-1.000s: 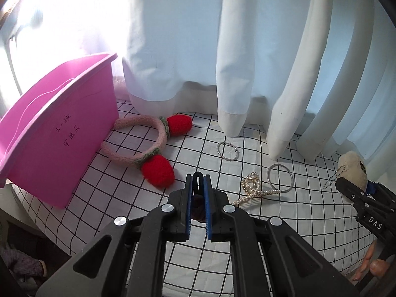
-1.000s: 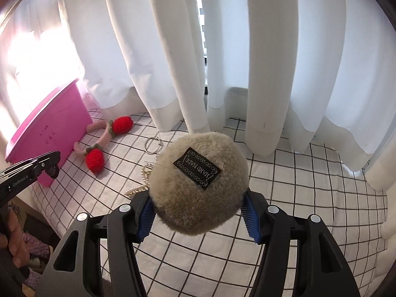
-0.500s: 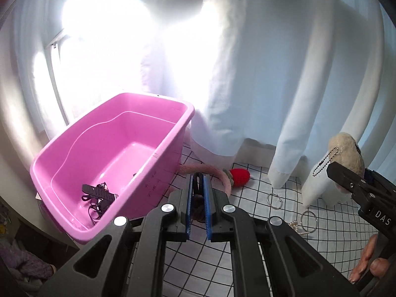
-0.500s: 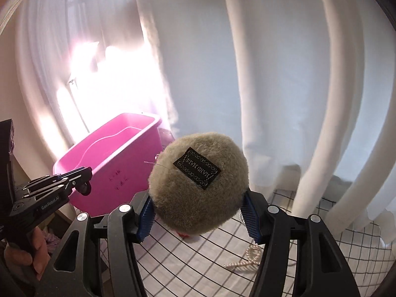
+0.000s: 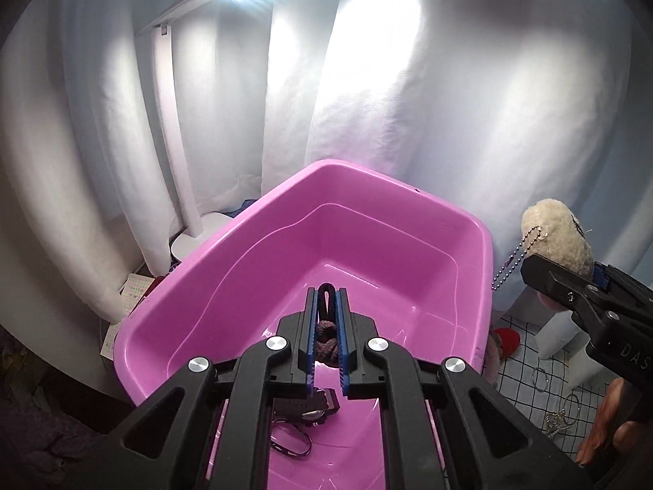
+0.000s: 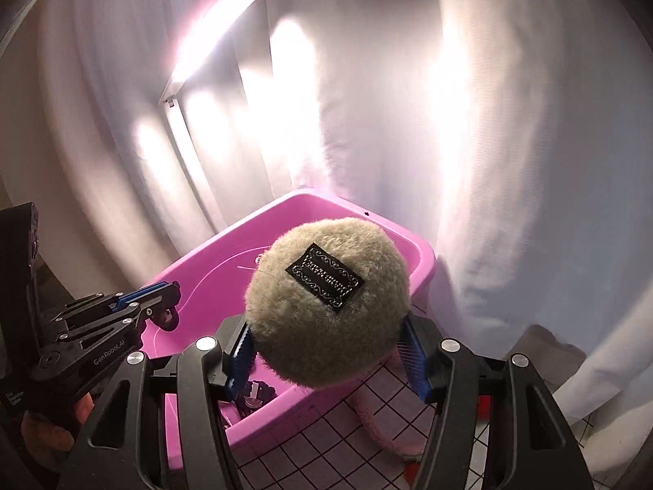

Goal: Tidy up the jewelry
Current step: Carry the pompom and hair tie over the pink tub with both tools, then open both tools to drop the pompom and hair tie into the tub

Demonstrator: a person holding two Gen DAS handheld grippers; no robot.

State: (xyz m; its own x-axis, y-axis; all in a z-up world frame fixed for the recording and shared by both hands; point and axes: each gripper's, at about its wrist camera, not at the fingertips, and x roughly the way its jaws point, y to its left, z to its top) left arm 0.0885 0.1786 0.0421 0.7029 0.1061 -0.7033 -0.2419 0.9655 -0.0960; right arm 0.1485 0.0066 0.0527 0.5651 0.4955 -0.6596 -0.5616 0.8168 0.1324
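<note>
My left gripper (image 5: 326, 306) is clenched on a dark hair tie (image 5: 327, 328): its knotted, brownish bulk sits between the blue pads (image 5: 312, 335), and a black loop pokes out past the fingertips. Directly beneath those fingers, on the floor of the pink tub (image 5: 469, 286), lies a black watch (image 5: 312, 406) with a thin dark band (image 5: 292, 443) curled next to it. The fingers point down into the tub, over its near half.

My right gripper (image 6: 330, 351) is grasping a beige plush pompom (image 6: 326, 302), squeezed from both sides by the blue pads (image 6: 414, 363); a black woven label (image 6: 324, 277) faces the camera. In the left wrist view the same pompom (image 5: 557, 237) shows to the right of my left fingers, just outside the tub's right wall, with a bead chain (image 5: 510, 263) hanging from it. Below and behind the right fingers I see the checked cloth (image 6: 326, 441) and part of a pink fuzzy headband (image 6: 379, 428), with the tub's near corner under the left finger.

Farther to the right of the left fingers, on the cloth, lie two metal rings (image 5: 540, 377) and a pearl hair clip (image 5: 555, 422); a red knitted end (image 5: 506, 339) touches the tub's outer wall. Beyond the tub hang white curtains (image 5: 387, 102) and a lit white desk lamp (image 5: 179, 188).
</note>
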